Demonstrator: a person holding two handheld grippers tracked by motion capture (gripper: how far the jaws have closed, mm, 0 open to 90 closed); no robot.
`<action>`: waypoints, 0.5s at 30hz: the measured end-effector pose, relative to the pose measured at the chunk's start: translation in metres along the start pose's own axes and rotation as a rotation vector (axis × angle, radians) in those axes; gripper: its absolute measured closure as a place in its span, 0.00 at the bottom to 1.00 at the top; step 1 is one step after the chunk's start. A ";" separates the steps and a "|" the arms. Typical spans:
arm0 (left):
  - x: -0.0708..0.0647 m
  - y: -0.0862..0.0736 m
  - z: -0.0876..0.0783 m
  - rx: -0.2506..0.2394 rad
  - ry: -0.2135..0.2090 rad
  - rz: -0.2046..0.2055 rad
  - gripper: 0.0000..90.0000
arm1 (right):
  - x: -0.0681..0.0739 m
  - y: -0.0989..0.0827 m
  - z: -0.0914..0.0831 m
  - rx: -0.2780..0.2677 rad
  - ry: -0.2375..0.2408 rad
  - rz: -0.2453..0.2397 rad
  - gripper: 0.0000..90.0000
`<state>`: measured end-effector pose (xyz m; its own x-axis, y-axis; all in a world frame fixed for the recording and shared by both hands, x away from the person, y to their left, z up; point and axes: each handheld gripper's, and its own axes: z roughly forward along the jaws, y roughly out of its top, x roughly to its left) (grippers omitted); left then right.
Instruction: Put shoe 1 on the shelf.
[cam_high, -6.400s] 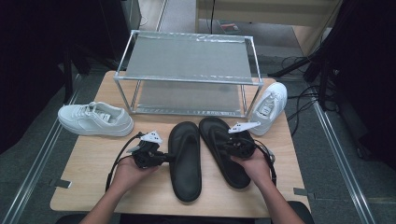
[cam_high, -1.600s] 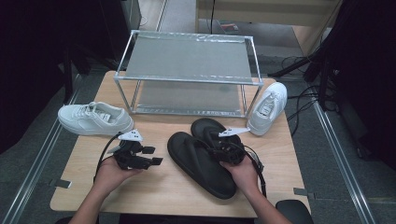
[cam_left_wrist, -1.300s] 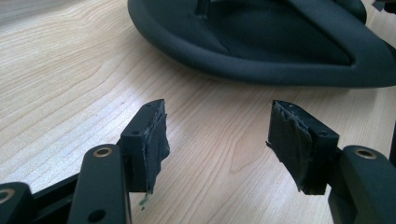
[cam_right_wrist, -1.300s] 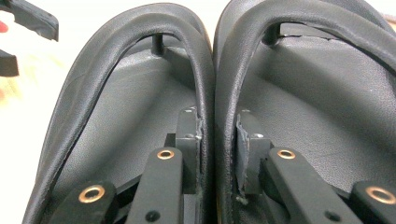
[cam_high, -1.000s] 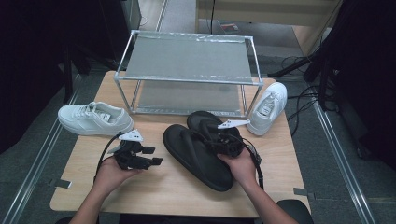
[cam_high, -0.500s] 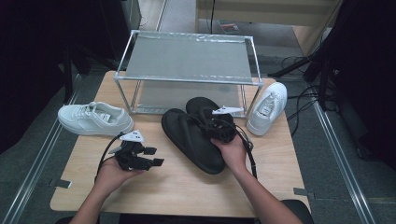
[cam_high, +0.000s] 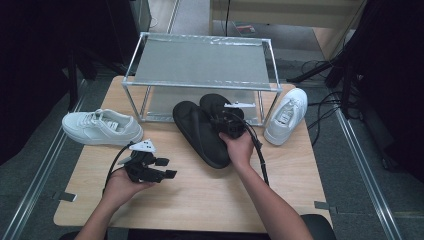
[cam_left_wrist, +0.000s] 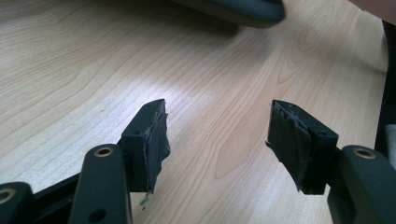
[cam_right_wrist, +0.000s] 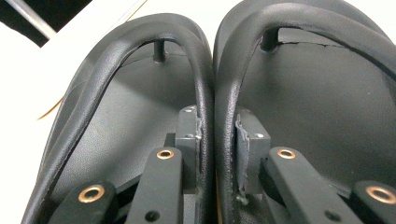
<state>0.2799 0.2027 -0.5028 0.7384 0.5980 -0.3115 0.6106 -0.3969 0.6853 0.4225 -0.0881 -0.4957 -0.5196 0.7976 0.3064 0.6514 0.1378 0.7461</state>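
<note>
The right gripper (cam_high: 231, 122) is clamping both black flip-flops (cam_high: 202, 131) at once, its jaws squeezing the two inner straps (cam_right_wrist: 214, 116) together side by side. The pair is sitting in the middle of the wooden table (cam_high: 200, 190), toes pointing in under the front edge of the metal shoe rack (cam_high: 200, 62), heels trailing back toward the person. The right hand (cam_high: 239, 147) is resting over the heel end of one flip-flop. From above it's hard to say whether the soles are lying flat on the wood or lifted a touch.

Over on the near left, the left gripper (cam_high: 159, 168) is waiting in the left hand (cam_high: 120, 185), jaws standing wide apart with nothing but bare table between them; its pads (cam_left_wrist: 156, 140) are looking a bit frayed.

One white sneaker (cam_high: 101, 127) is lying on its sole left of the rack. The other white sneaker (cam_high: 286, 116) is sitting at the right end, toe toward the person, just beside the rack's leg.
</note>
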 end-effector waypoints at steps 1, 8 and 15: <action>0.000 0.000 0.000 0.001 -0.002 0.001 0.42 | 0.000 0.001 0.002 -0.007 -0.006 0.002 0.84; -0.001 0.000 0.000 0.000 -0.009 0.004 0.42 | 0.003 0.004 0.017 -0.040 -0.072 0.008 0.84; -0.001 0.001 0.001 -0.003 -0.014 0.007 0.42 | 0.005 0.007 0.030 -0.054 -0.117 0.008 0.84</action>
<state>0.2798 0.2012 -0.5021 0.7465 0.5855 -0.3161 0.6048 -0.3990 0.6892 0.4412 -0.0660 -0.5064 -0.4442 0.8621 0.2437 0.6231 0.1019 0.7755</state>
